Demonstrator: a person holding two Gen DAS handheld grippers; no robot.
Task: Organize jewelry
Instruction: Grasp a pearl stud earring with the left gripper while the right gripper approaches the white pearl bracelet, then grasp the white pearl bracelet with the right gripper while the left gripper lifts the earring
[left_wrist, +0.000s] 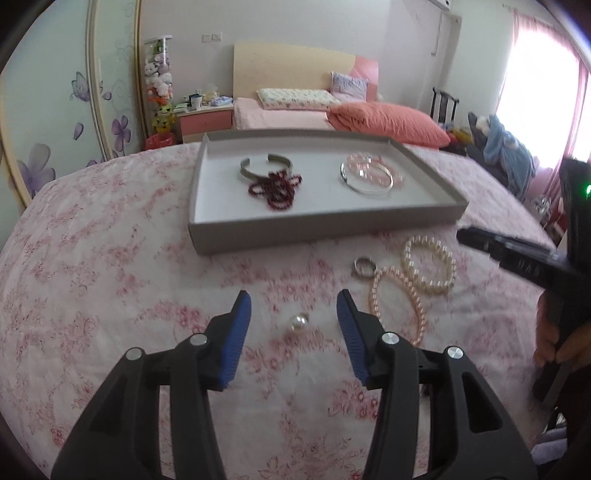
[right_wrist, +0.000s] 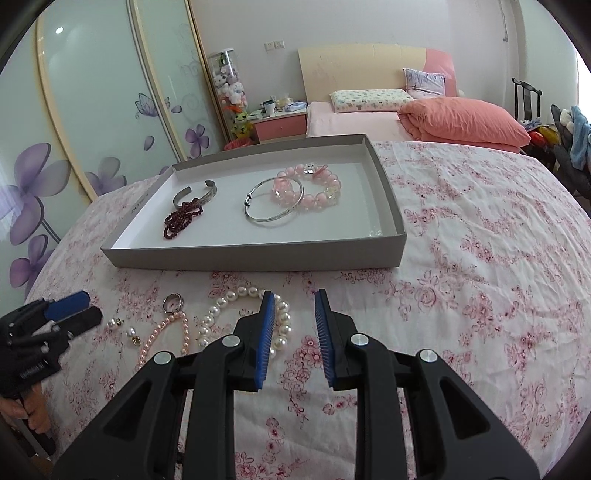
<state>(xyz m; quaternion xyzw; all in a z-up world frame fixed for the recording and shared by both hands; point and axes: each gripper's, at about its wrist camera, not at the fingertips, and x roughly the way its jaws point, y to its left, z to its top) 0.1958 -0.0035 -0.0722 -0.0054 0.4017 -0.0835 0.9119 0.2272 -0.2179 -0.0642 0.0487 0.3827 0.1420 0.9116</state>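
Observation:
A grey tray (left_wrist: 317, 227) (right_wrist: 255, 256) on the floral cloth holds a metal cuff (left_wrist: 264, 166), dark red beads (left_wrist: 275, 190), a silver bangle (right_wrist: 275, 208) and a pink bead bracelet (right_wrist: 314, 188). In front of it lie a white pearl bracelet (left_wrist: 430, 264) (right_wrist: 221, 314), a pink pearl strand (left_wrist: 400, 299) (right_wrist: 162, 338), a ring (left_wrist: 364, 266) (right_wrist: 173, 302) and pearl earrings (left_wrist: 298, 323) (right_wrist: 131, 332). My left gripper (left_wrist: 293, 299) is open, with one earring between its fingers. My right gripper (right_wrist: 293, 299) is open and empty, just right of the white pearl bracelet.
The floral cloth (right_wrist: 480, 258) covers the whole work surface. Behind it stand a bed with an orange quilt (left_wrist: 388, 122), a pink nightstand (right_wrist: 280, 125) and wardrobe doors (right_wrist: 92, 110) at left. A chair with clothes (left_wrist: 506, 151) stands at the right.

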